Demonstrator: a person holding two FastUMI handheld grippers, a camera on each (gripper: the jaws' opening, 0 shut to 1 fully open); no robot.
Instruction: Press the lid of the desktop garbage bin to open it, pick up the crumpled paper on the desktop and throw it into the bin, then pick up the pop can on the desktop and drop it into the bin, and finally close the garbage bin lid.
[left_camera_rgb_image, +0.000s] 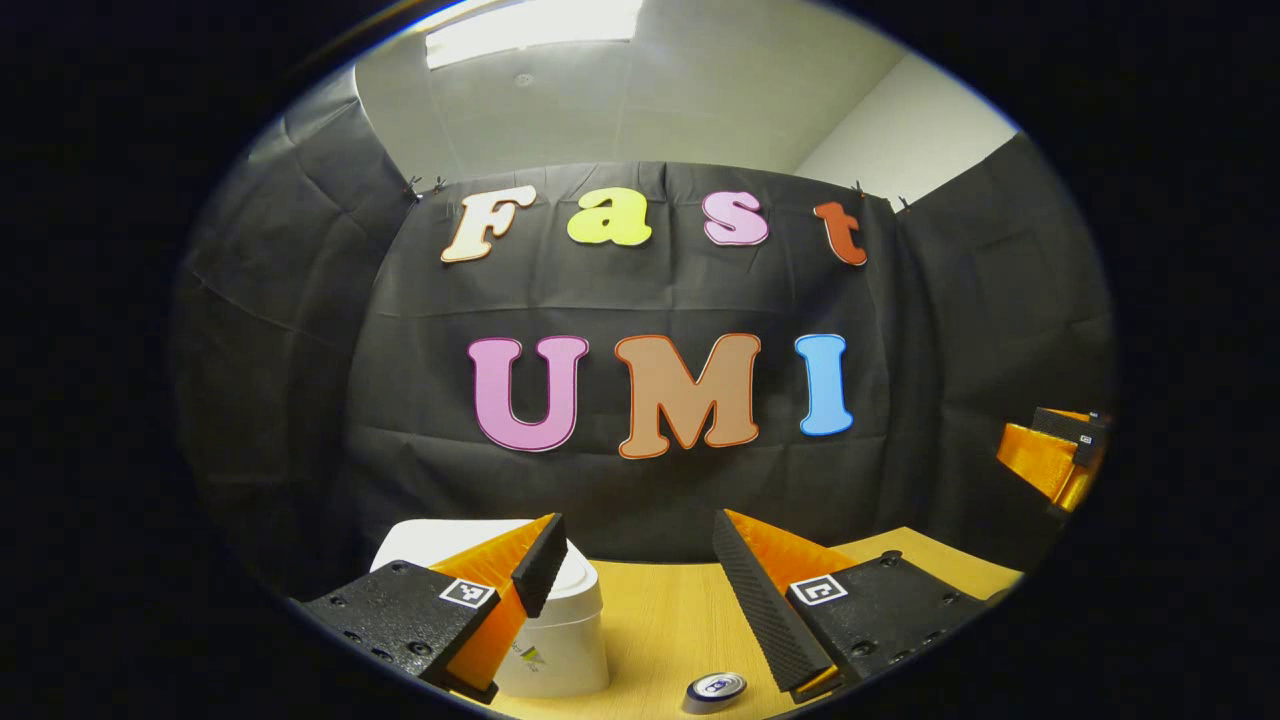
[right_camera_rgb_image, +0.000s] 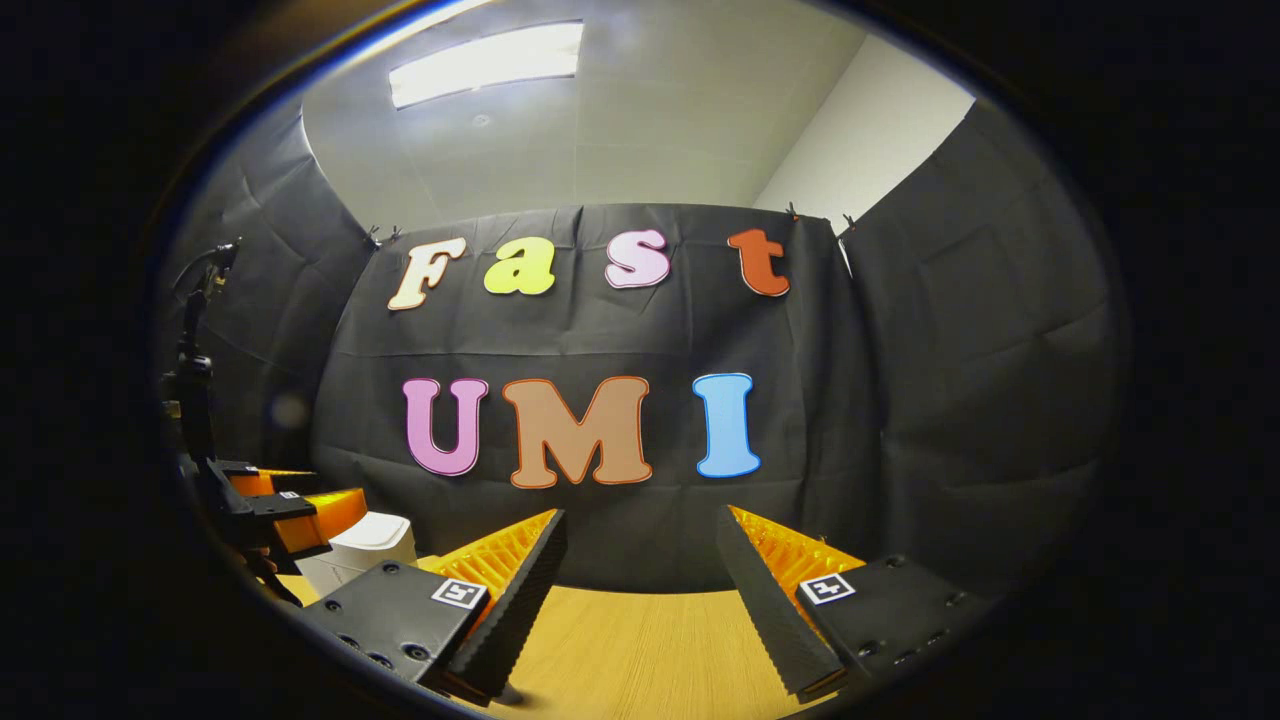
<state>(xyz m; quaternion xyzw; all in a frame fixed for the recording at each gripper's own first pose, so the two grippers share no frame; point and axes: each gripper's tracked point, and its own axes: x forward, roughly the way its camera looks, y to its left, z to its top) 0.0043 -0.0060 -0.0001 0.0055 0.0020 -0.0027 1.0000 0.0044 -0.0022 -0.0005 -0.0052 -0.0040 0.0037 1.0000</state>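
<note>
In the left gripper view a white garbage bin (left_camera_rgb_image: 560, 630) with its lid down stands on the wooden desktop (left_camera_rgb_image: 660, 620), partly behind my left finger. The top of a pop can (left_camera_rgb_image: 717, 687) shows at the bottom edge between the fingers. My left gripper (left_camera_rgb_image: 640, 575) is open and held above the desk with nothing in it. The right gripper (left_camera_rgb_image: 1055, 455) shows far off at the right. In the right gripper view my right gripper (right_camera_rgb_image: 640, 565) is open and empty above the desktop (right_camera_rgb_image: 640, 650). The bin (right_camera_rgb_image: 365, 545) sits at the left, with the left gripper (right_camera_rgb_image: 285, 510) over it.
Black cloth walls close the booth on the back and both sides. A dark stand (right_camera_rgb_image: 195, 370) rises at the far left of the right gripper view. The desk's far edge meets the back cloth.
</note>
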